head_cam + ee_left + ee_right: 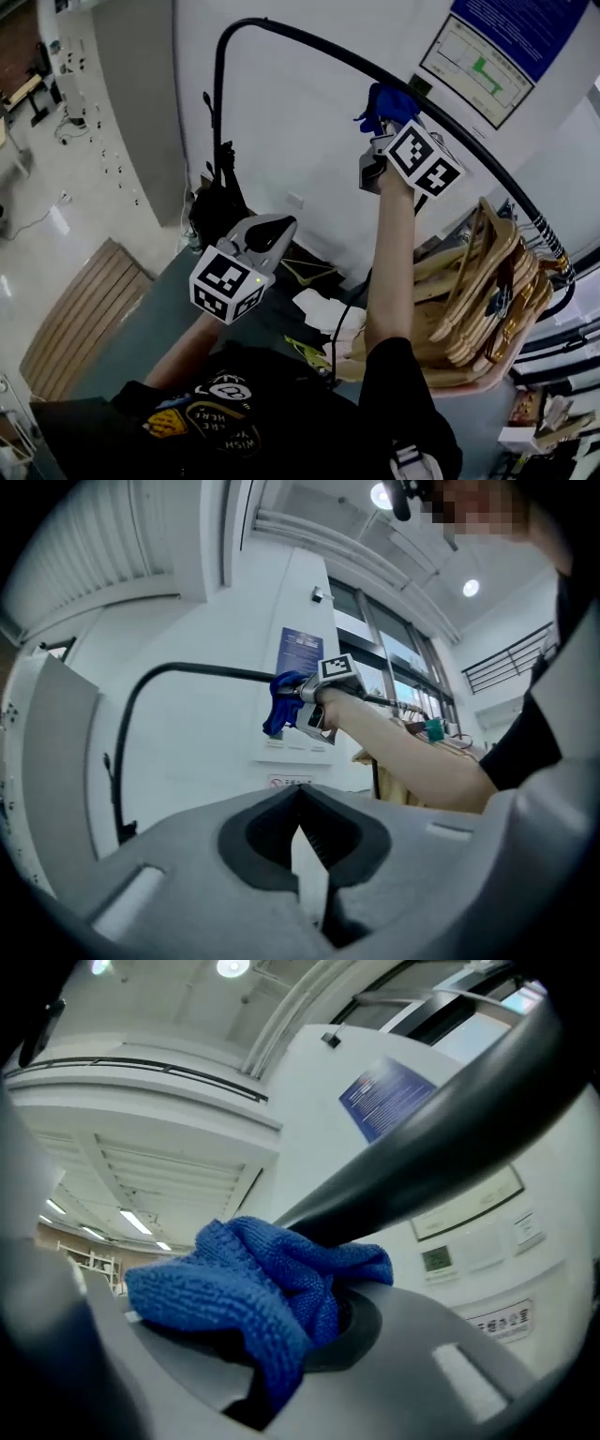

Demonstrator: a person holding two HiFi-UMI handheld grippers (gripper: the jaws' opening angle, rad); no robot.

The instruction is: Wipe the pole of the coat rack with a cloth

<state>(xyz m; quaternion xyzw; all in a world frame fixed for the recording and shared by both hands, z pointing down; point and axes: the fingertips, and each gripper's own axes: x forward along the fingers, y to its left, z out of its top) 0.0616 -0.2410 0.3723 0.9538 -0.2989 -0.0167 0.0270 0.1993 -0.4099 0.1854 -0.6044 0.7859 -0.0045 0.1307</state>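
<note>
Clamping blue cloth [253, 1283] against pole [450, 1138]

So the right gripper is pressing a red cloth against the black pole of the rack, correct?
Not red: the cloth is blue. The right gripper view shows the right gripper holding it against the black pole.

The cloth [386, 103] rests on the pole [281, 33], in the right gripper [382, 129]. At the pole's right end hang hangers [487, 281]; the left gripper [269, 232] is lower left, apart.
</note>
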